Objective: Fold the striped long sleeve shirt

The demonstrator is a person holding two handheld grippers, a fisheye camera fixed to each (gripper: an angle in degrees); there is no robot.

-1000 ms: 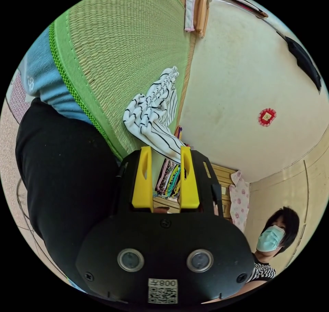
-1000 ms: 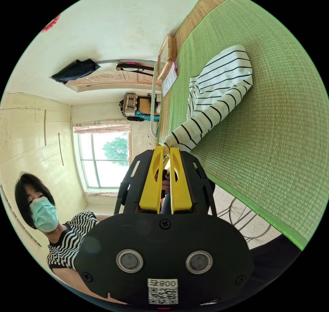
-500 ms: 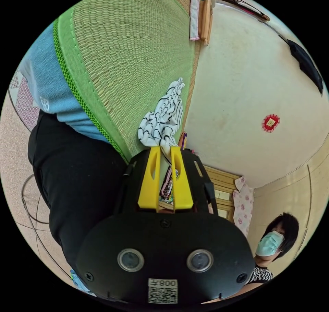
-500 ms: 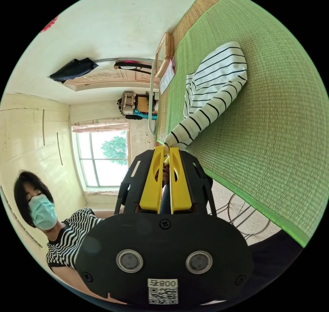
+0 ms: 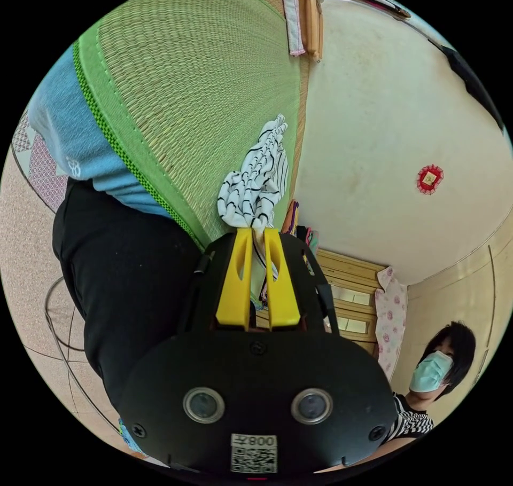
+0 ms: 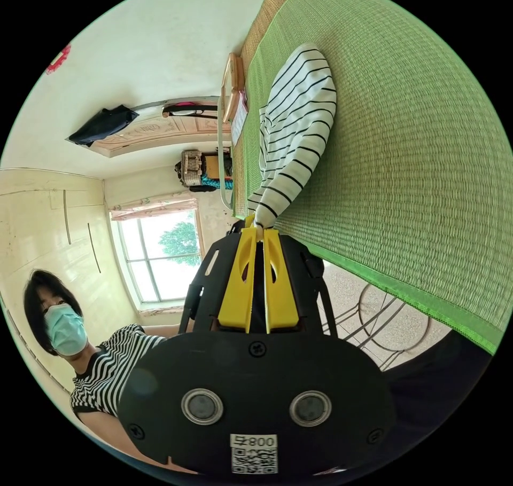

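Right gripper view: the striped shirt is seen stretched over the green woven mat, its end pinched between the closed jaws of the right claw. In the left gripper view, bunched shirt fabric is clamped by the left claw at the mat's edge.
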